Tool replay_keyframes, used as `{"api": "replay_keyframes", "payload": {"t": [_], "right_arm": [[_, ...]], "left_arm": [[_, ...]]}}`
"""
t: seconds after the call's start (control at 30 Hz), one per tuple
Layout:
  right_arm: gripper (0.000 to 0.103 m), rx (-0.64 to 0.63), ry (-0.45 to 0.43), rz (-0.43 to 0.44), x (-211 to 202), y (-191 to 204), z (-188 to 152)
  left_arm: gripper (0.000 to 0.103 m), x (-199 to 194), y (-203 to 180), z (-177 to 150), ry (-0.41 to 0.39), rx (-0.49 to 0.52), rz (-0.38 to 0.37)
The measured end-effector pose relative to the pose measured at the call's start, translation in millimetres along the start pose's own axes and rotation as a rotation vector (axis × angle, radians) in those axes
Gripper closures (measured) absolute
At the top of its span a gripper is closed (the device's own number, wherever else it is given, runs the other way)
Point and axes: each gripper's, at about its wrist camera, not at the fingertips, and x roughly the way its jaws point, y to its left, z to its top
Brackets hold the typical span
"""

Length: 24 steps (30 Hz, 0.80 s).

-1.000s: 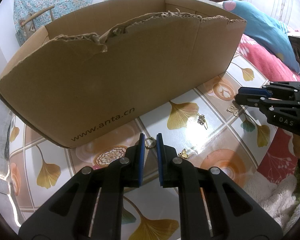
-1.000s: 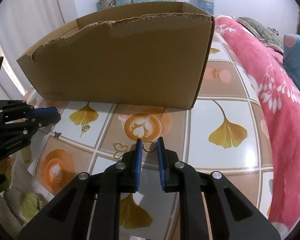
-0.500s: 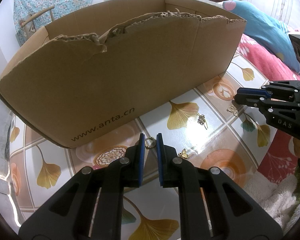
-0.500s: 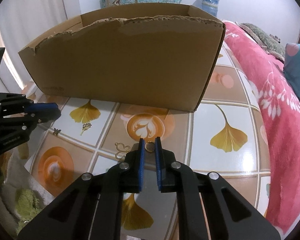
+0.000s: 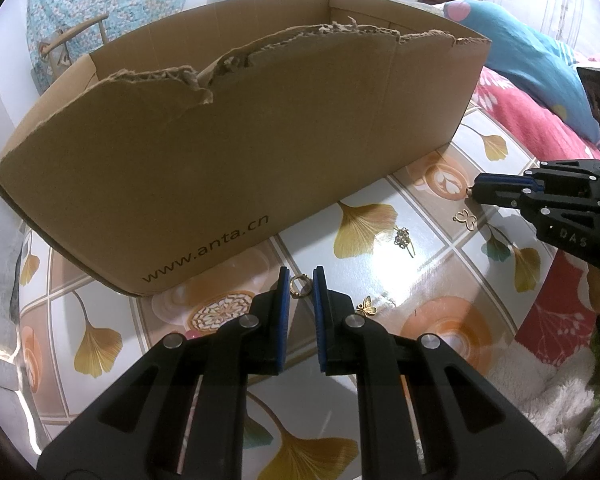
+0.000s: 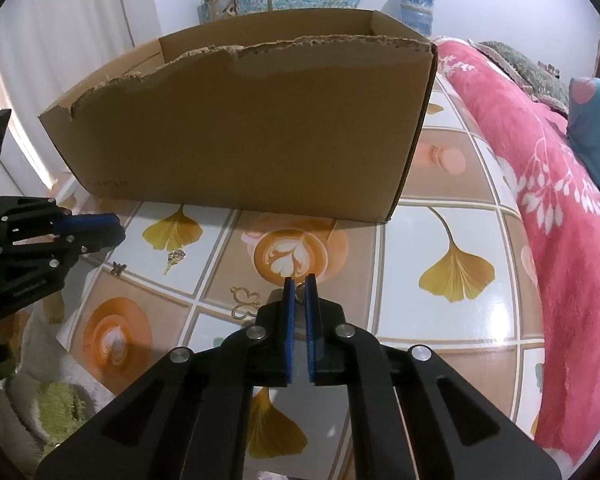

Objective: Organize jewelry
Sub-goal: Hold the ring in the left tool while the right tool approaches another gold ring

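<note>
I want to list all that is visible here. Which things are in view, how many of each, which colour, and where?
cardboard box: one, brown, torn top edge, at the back of the tablecloth
tablecloth: one, tile pattern with yellow leaves, under everything
first gold ring: one, gold, between the left jaws
second gold ring: one, gold, between the right jaws
outline butterfly charm: one, gold, beside the right gripper
small butterfly charm: one, gold, beside the left gripper
flower charm: one, gold, before the box
blanket: one, pink, right edge
left gripper: black, blue pads, jaws shut on first gold ring
right gripper: black, blue pads, jaws just closed on second gold ring
</note>
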Motion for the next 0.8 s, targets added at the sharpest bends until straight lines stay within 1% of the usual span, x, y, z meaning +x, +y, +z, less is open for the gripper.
{"api": "replay_keyframes", "payload": {"t": [0.13, 0.27, 0.37, 0.4, 0.73, 0.8], "right_arm": [[0.098, 0.012, -0.003, 0.018, -2, -2, 0], [0.096, 0.065, 0.000, 0.054, -5, -12, 0], [0.086, 0.089, 0.007, 0.056, -4, -17, -1], [0.086, 0.096, 0.007, 0.058, -4, -18, -1], [0.085, 0.096, 0.004, 0.051, -7, -16, -3], [0.083, 0.091, 0.009, 0.046, -6, -15, -2]], "left_arm": [[0.092, 0, -1, -1, 0.000, 0.001, 0.000], [0.092, 0, -1, 0, -0.002, 0.001, 0.001], [0.092, 0, 0, 0, -0.003, 0.002, 0.001], [0.092, 0, 0, 0, -0.003, 0.003, 0.001], [0.094, -2, 0, -1, -0.008, 0.008, -0.007], [0.094, -2, 0, 0, -0.010, 0.007, -0.010]]}}
